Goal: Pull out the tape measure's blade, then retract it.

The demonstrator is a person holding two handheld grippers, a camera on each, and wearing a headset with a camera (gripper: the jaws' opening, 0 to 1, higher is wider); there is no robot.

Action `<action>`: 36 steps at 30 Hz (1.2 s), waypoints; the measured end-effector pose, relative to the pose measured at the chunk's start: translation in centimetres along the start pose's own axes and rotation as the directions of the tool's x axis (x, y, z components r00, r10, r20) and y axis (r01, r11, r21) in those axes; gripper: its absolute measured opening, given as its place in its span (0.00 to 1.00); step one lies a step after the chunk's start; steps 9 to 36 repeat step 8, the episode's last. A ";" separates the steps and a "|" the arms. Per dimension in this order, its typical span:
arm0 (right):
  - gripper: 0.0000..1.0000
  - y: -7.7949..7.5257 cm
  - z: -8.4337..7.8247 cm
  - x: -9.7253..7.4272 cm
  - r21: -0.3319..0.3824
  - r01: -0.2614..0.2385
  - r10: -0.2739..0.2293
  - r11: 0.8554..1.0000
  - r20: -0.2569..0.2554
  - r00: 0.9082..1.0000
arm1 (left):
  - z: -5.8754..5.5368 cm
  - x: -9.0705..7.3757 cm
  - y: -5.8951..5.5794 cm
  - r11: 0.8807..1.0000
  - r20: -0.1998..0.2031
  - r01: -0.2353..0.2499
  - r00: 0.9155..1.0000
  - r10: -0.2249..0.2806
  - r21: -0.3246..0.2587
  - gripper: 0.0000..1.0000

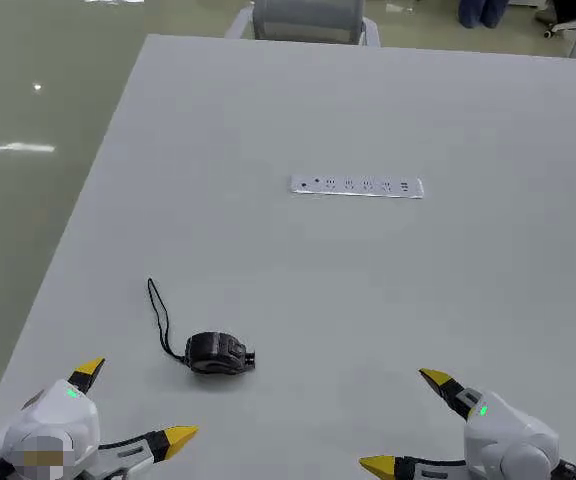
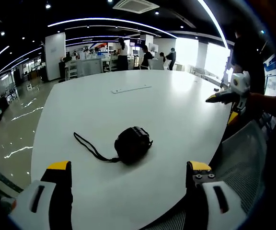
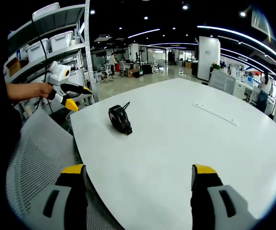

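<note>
A black tape measure (image 1: 219, 353) lies on the white table (image 1: 368, 270) near its front left, with a thin black wrist cord (image 1: 158, 315) trailing away from it. It also lies ahead of the jaws in the left gripper view (image 2: 132, 144) and further off in the right gripper view (image 3: 120, 119). The blade is fully inside the case. My left gripper (image 1: 133, 405) hovers open just in front of the tape measure, yellow tips spread. My right gripper (image 1: 408, 420) hangs open at the front right, well away from it. Both hold nothing.
A white power strip (image 1: 357, 186) lies flat on the table beyond the tape measure. A grey chair back (image 1: 308, 20) stands at the far edge. A mesh chair (image 3: 37, 158) sits by the near edge. Glossy floor runs along the table's left side.
</note>
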State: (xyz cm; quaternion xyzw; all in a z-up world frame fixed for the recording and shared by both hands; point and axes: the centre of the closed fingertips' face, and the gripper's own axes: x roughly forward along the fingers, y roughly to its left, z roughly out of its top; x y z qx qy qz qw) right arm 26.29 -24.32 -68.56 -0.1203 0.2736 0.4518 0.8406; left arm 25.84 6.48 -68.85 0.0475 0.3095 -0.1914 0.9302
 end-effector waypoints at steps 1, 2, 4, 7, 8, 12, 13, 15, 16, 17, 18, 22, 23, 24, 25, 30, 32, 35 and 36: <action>0.92 0.0 0.0 0.0 -0.001 0.001 -0.001 1.000 0.000 1.000 | 0.0 0.0 0.0 1.000 0.000 0.000 1.000 0.000 0.002 0.99; 0.92 0.0 -0.1 0.0 -0.002 0.002 -0.002 1.000 0.001 1.000 | 0.0 0.0 0.0 1.000 -0.003 0.000 1.000 0.000 0.006 0.99; 0.92 -0.1 -0.1 0.0 -0.001 0.002 -0.002 1.000 0.001 1.000 | 0.0 0.0 -0.1 1.000 -0.004 0.001 1.000 -0.001 0.008 0.99; 0.92 -0.1 -0.2 0.0 -0.001 0.004 -0.004 1.000 -0.001 1.000 | 0.1 0.1 -0.2 1.000 -0.005 0.006 1.000 -0.006 0.008 0.99; 0.92 -0.1 -0.2 -0.1 0.000 0.004 -0.004 1.000 -0.001 1.000 | 0.1 0.1 -0.2 1.000 -0.005 0.006 1.000 -0.006 0.009 0.99; 0.92 -0.1 -0.2 -0.1 0.000 0.004 -0.004 1.000 -0.001 1.000 | 0.1 0.1 -0.2 1.000 -0.005 0.006 1.000 -0.006 0.009 0.99; 0.92 -0.1 -0.2 -0.1 0.000 0.004 -0.004 1.000 -0.001 1.000 | 0.1 0.1 -0.2 1.000 -0.005 0.006 1.000 -0.006 0.009 0.99; 0.92 -0.1 -0.2 -0.1 0.000 0.004 -0.004 1.000 -0.001 1.000 | 0.1 0.1 -0.2 1.000 -0.005 0.006 1.000 -0.006 0.009 0.99; 0.92 -0.1 -0.2 -0.1 0.000 0.004 -0.004 1.000 -0.001 1.000 | 0.1 0.1 -0.2 1.000 -0.005 0.006 1.000 -0.006 0.009 0.99; 0.92 -0.1 -0.2 -0.1 0.000 0.004 -0.004 1.000 -0.001 1.000 | 0.1 0.1 -0.2 1.000 -0.005 0.006 1.000 -0.006 0.009 0.99; 0.92 -0.1 -0.2 -0.1 0.000 0.004 -0.004 1.000 -0.001 1.000 | 0.1 0.1 -0.2 1.000 -0.005 0.006 1.000 -0.006 0.009 0.99; 0.92 -0.1 -0.2 -0.1 0.000 0.004 -0.004 1.000 -0.001 1.000 | 0.1 0.1 -0.2 1.000 -0.005 0.006 1.000 -0.006 0.009 0.99; 0.92 -0.1 -0.2 -0.1 0.000 0.004 -0.004 1.000 -0.001 1.000 | 0.1 0.1 -0.2 1.000 -0.005 0.006 1.000 -0.006 0.009 0.99; 0.92 -0.1 -0.2 -0.1 0.000 0.004 -0.004 1.000 -0.001 1.000 | 0.1 0.1 -0.2 1.000 -0.005 0.006 1.000 -0.006 0.009 0.99; 0.92 -0.1 -0.2 -0.1 0.000 0.004 -0.004 1.000 -0.001 1.000 | 0.1 0.1 -0.2 1.000 -0.005 0.006 1.000 -0.006 0.009 0.99; 0.92 -0.1 -0.2 -0.1 0.000 0.004 -0.004 1.000 -0.001 1.000 | 0.1 0.1 -0.2 1.000 -0.005 0.006 1.000 -0.006 0.009 0.99; 0.92 -0.1 -0.2 -0.1 0.000 0.004 -0.004 1.000 -0.001 1.000 | 0.1 0.1 -0.2 1.000 -0.005 0.006 1.000 -0.006 0.009 0.99; 0.92 -0.1 -0.2 -0.1 0.000 0.004 -0.004 1.000 -0.001 1.000 | 0.1 0.1 -0.2 1.000 -0.005 0.006 1.000 -0.006 0.009 0.99; 0.92 -0.1 -0.2 -0.1 0.000 0.004 -0.004 1.000 -0.001 1.000 | 0.1 0.1 -0.2 1.000 -0.005 0.006 1.000 -0.006 0.009 0.99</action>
